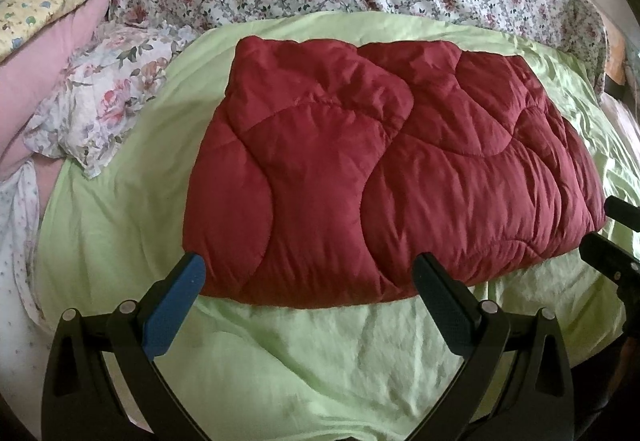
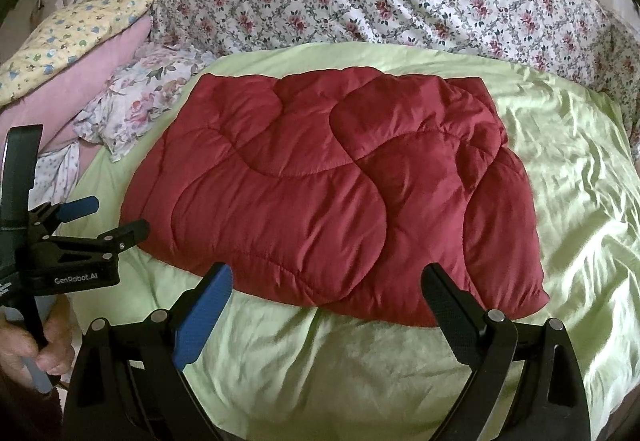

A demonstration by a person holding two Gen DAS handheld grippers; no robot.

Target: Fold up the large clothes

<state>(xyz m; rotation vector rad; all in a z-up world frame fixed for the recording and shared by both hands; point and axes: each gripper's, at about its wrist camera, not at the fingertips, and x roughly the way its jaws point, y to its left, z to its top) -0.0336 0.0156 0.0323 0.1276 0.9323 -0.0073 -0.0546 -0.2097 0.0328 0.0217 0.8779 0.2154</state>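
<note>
One dark red quilt [image 1: 384, 169] lies folded on the green sheet [image 1: 304, 361], in the middle of the bed. My two grippers, left gripper [image 1: 308, 273] and right gripper [image 2: 328, 281], hover at its near edge, fingers spread, grasping nothing.

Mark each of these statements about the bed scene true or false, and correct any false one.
1. The red quilted cover lies folded on the green sheet. True.
2. The left gripper is shut on the cover's near edge. False: its jaws stand wide open, holding nothing.
3. The right gripper is open too. True.
4. A floral pillow lies on top of the red cover. False: it lies beside the cover, off its far left corner.
5. A hand shows at the lower left of the right wrist view. True.
</note>
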